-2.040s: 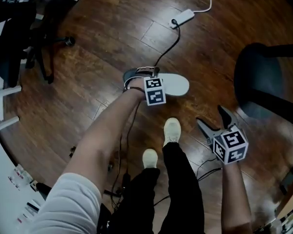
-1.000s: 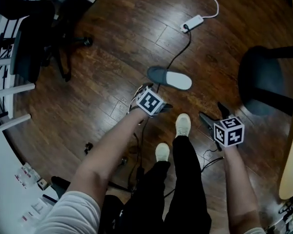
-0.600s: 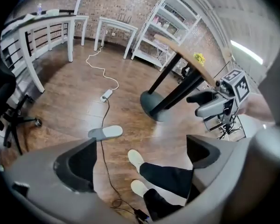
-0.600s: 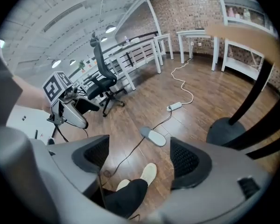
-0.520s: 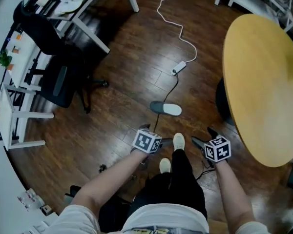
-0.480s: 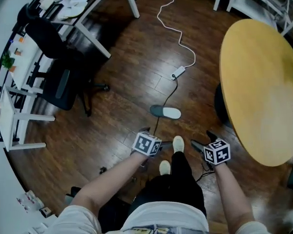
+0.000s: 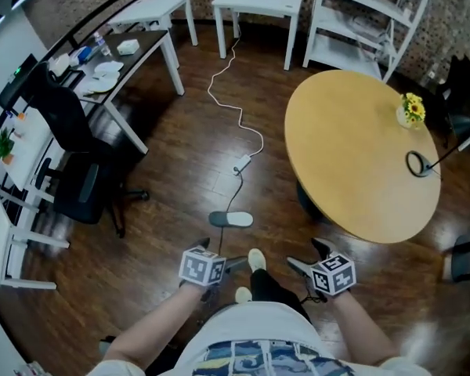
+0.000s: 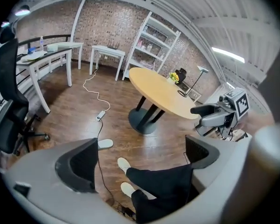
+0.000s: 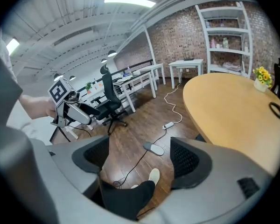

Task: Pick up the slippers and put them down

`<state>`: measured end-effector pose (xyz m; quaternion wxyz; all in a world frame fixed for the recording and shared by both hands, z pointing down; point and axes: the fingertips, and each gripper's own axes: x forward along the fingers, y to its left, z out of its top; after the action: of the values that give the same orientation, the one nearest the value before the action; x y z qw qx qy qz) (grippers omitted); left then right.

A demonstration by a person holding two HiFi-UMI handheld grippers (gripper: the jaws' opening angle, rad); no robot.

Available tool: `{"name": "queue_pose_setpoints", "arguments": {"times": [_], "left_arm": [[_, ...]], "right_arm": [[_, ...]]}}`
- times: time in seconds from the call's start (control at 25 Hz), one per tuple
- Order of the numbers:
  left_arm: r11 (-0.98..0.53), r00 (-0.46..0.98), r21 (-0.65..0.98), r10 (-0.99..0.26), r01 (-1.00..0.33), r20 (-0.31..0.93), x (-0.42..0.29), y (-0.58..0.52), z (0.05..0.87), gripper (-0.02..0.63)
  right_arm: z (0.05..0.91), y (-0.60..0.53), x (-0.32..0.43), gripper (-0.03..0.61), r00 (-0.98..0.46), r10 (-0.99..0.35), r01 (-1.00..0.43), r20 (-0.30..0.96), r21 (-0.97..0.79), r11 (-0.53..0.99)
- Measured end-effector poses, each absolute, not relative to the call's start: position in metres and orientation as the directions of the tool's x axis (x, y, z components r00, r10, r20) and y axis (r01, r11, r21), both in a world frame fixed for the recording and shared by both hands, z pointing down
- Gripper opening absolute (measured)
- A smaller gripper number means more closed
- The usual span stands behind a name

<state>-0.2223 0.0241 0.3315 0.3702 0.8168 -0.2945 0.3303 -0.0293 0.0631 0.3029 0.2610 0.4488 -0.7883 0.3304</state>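
Slipper (image 7: 231, 219) count: one in view, flat on the wood floor (image 7: 172, 210), just ahead of the person's two pale shoes and beside the dark cable (image 7: 233, 197). Long axis runs left to right in the head view, dark end to the left. Left gripper (image 7: 223, 255): jaws apart, nothing between them. Right gripper (image 7: 305, 253): same, released and empty. Both hang well above the slipper; the left is nearer, so my judgement is that it leads any reach forward and down.

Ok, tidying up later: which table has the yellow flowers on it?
The round wooden table, with flowers near its edge; the white tables beyond it are rectangular.
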Motion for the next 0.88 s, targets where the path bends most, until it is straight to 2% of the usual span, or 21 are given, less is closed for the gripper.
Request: {"name": "queue_pose_setpoints", "arguments": {"times": [0.16, 0.44, 0.72, 0.88], "left_arm": [[-0.623, 0.648, 0.386, -0.264, -0.68, 0.714, -0.208, 0.052, 0.296, 0.583], [-0.657, 0.703, 0.435, -0.209, -0.616, 0.68, -0.175, 0.102, 0.278, 0.581], [-0.689, 0.692, 0.416, -0.174, -0.594, 0.701, -0.128, 0.127, 0.275, 0.577], [-0.691, 0.701, 0.431, -0.155, -0.58, 0.696, -0.075, 0.157, 0.261, 0.572]], "right_arm": [[0.261, 0.116, -0.001, 0.399, -0.388, -0.602, -0.919, 0.698, -0.239, 0.314], [0.239, 0.211, 0.052, 0.399, -0.25, -0.675, -0.967, 0.694, -0.218, 0.134], [0.243, 0.247, 0.095, 0.399, -0.213, -0.713, -0.964, 0.668, -0.264, 0.041], [0.225, 0.285, 0.142, 0.399, -0.172, -0.728, -0.969, 0.664, -0.247, 0.003]]}}
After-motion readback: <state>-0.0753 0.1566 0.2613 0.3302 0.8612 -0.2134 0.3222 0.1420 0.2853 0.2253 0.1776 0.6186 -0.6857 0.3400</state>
